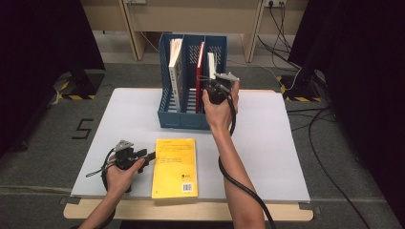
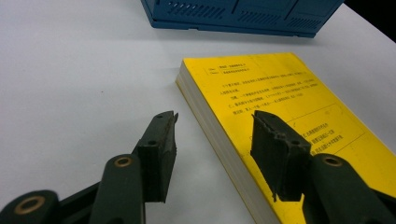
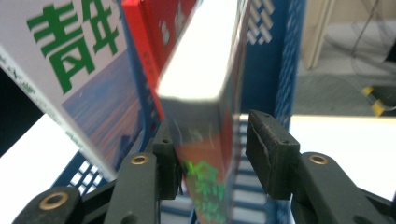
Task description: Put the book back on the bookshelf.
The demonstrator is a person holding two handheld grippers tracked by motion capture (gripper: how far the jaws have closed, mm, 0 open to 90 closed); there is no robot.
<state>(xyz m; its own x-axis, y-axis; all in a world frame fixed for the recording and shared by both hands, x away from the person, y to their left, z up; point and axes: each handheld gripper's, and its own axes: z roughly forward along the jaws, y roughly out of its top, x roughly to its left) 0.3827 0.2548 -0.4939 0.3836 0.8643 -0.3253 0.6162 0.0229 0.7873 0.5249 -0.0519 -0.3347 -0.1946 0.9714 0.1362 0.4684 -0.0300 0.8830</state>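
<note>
Table (image 1: 267, 157), white and wide, carries everything I am working with, and toward its far edge stands the blue rack (image 1: 192, 119) with three slots. Judging by how things lie, I am filing books upright into that rack, and the job looks a good way along. The left slot holds a pale book (image 1: 175, 71) leaning a little, the middle slot a red book (image 1: 199, 76), and in the right slot stands a white-edged book (image 1: 210, 67) that my right claw (image 3: 212, 154) is on. In the right gripper view its jaws straddle this book's near edge: the left jaw seems to touch the cover, while a gap shows between the right jaw and the book, so I judge the claw as loosened or not closed on it, though the blur keeps me from being sure. That would make three books in place. One is left: the yellow book (image 1: 175, 167), lying flat near the front edge of the table, back cover up. My left claw (image 2: 212, 140) sits low beside it with jaws wide, one over the bare table and the other above the cover, straddling the book's long page edge but gripping nothing yet. Lifting that book, standing it up and finding it a slot is what I reckon remains.
</note>
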